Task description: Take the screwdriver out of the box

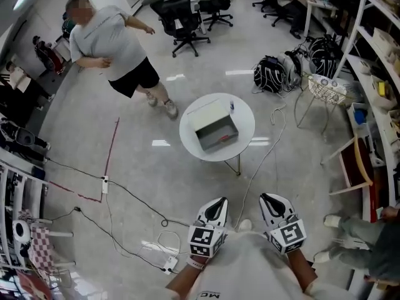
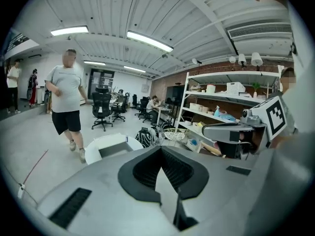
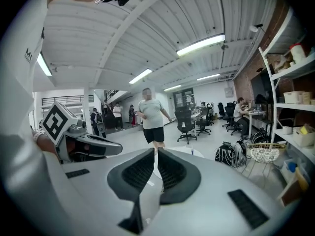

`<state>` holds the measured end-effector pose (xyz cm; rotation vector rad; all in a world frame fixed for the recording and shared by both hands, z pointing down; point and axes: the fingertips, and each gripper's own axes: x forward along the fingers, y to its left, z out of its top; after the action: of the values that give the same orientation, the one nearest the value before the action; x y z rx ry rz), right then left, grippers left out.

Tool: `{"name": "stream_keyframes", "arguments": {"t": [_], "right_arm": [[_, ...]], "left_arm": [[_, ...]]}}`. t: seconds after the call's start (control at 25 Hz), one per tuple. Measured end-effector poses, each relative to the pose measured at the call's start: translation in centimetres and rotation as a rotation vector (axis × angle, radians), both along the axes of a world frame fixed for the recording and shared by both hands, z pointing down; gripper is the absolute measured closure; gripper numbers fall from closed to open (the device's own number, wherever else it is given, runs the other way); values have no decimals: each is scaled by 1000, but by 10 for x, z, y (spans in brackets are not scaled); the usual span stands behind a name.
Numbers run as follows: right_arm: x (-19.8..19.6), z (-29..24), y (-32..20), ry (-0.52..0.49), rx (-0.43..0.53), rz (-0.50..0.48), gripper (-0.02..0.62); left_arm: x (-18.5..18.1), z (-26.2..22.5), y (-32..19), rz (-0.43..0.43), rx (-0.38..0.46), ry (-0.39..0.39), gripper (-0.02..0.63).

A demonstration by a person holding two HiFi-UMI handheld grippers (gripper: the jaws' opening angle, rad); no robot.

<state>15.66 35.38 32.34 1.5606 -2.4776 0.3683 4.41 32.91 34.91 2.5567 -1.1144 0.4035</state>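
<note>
An open grey box (image 1: 217,133) with its white lid (image 1: 206,112) folded back stands on a small round white table (image 1: 245,120) in the middle of the floor. I cannot make out the screwdriver inside it. A small bottle (image 1: 231,105) stands on the table beside the box. My left gripper (image 1: 215,203) and right gripper (image 1: 270,199) are held close to my body, well short of the table. Both are shut and hold nothing. In the left gripper view the left gripper (image 2: 160,149) points towards the box (image 2: 114,149), which is far off. The right gripper (image 3: 156,151) points the same way.
A person (image 1: 115,42) walks past beyond the table. Another person's legs (image 1: 362,230) show at the lower right. Cables and a power strip (image 1: 105,184) lie on the floor to the left. Backpacks (image 1: 270,74), a wire basket stand (image 1: 328,89), shelving (image 1: 381,36) and office chairs (image 1: 184,20) ring the area.
</note>
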Motion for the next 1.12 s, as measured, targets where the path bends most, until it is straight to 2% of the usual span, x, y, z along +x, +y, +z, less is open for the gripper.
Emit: {"name": "stream_keyframes", "arguments": {"t": [0.32,0.64,0.88,1.12], "right_arm": [[-6,4,-53,6,-26,7,517],[-13,-1,-142,29,-36,25,517],[-32,-10,-218,37,-32,35,516],[-66,3,-264,57,-60,11,517]], "left_arm": [[-14,16,-50,-12,-38,5,595],[-8,12,-143,37,-32,29,595],[-23,8,-217,58,-40,39,595],[-47,13,-270,56,-46,61,595]]}}
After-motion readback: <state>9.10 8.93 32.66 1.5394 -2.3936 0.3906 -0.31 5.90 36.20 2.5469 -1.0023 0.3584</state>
